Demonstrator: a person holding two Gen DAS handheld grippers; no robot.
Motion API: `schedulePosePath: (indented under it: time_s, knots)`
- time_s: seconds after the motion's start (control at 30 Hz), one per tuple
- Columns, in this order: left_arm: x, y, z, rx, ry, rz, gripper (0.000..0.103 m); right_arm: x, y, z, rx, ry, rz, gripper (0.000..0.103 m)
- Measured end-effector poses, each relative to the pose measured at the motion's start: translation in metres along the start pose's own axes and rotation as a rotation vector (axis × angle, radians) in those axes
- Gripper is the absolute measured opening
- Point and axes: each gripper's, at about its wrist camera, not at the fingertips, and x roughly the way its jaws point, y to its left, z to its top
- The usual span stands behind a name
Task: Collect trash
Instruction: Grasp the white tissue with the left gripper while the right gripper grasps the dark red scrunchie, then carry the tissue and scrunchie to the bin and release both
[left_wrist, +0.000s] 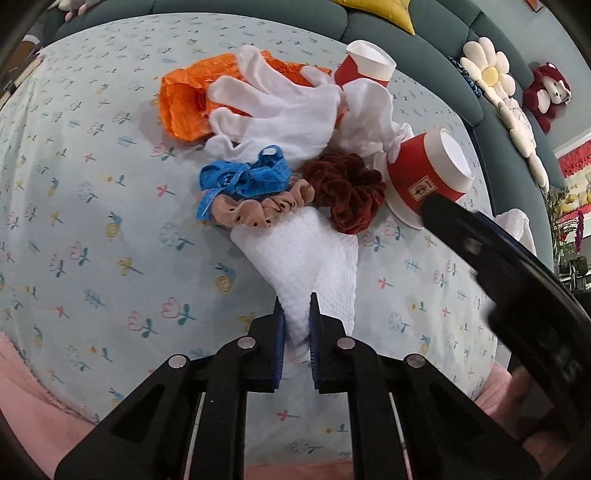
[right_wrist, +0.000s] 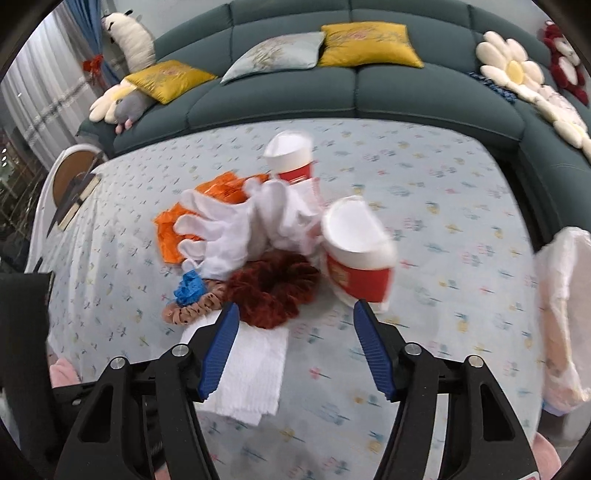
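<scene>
A pile lies on the flowered sheet (left_wrist: 92, 229): an orange wrapper (left_wrist: 181, 107), white gloves (left_wrist: 280, 107), a blue tape measure (left_wrist: 243, 177), a beige scrunchie (left_wrist: 255, 210), a dark red scrunchie (left_wrist: 347, 192) and two red paper cups (left_wrist: 428, 173) (left_wrist: 365, 62). My left gripper (left_wrist: 295, 306) is shut on the near corner of a white paper towel (left_wrist: 310, 251). My right gripper (right_wrist: 295, 314) is open and empty, its fingers just short of the tipped cup (right_wrist: 358, 258) and the dark red scrunchie (right_wrist: 273, 288). The towel (right_wrist: 251, 373) lies by its left finger.
A teal sofa (right_wrist: 332, 92) curves around the back with yellow cushions (right_wrist: 369, 44), flower pillows (right_wrist: 513, 74) and plush toys. A white plastic bag (right_wrist: 565, 314) is at the right edge. A small round table (right_wrist: 70, 173) stands at the left. A pink blanket (left_wrist: 22, 387) lies near me.
</scene>
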Motion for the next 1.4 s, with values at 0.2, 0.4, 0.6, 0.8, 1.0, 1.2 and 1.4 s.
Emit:
schedulePosePath:
  time_s: [0.2, 0.4, 0.6, 0.8, 1.0, 1.2, 1.4]
  knots:
    - [-0.002, 0.013, 0.0, 0.013, 0.009, 0.017, 0.011, 0.034, 0.017, 0.006, -0.033, 0.078, 0.05, 0.052]
    - [0.0, 0.02, 0.002, 0.002, 0.015, 0.001, 0.011, 0.062, 0.027, 0.005, -0.065, 0.145, 0.058, 0.043]
    - [0.002, 0.02, 0.003, 0.003, 0.015, 0.007, 0.011, 0.078, 0.028, 0.0, -0.085, 0.174, 0.044, 0.023]
    - [-0.006, 0.004, 0.001, 0.026, -0.007, 0.015, 0.011, 0.06, 0.028, 0.004, -0.106, 0.141, 0.053, 0.008]
    - [-0.032, -0.02, 0.0, 0.072, -0.062, -0.006, 0.011, 0.014, 0.018, 0.007, -0.072, 0.045, 0.085, 0.008]
    - [-0.063, -0.052, -0.001, 0.133, -0.134, -0.034, 0.011, -0.047, -0.006, 0.016, -0.015, -0.077, 0.091, 0.008]
    - [-0.094, -0.094, 0.001, 0.21, -0.203, -0.076, 0.011, -0.105, -0.04, 0.025, 0.055, -0.198, 0.076, 0.008]
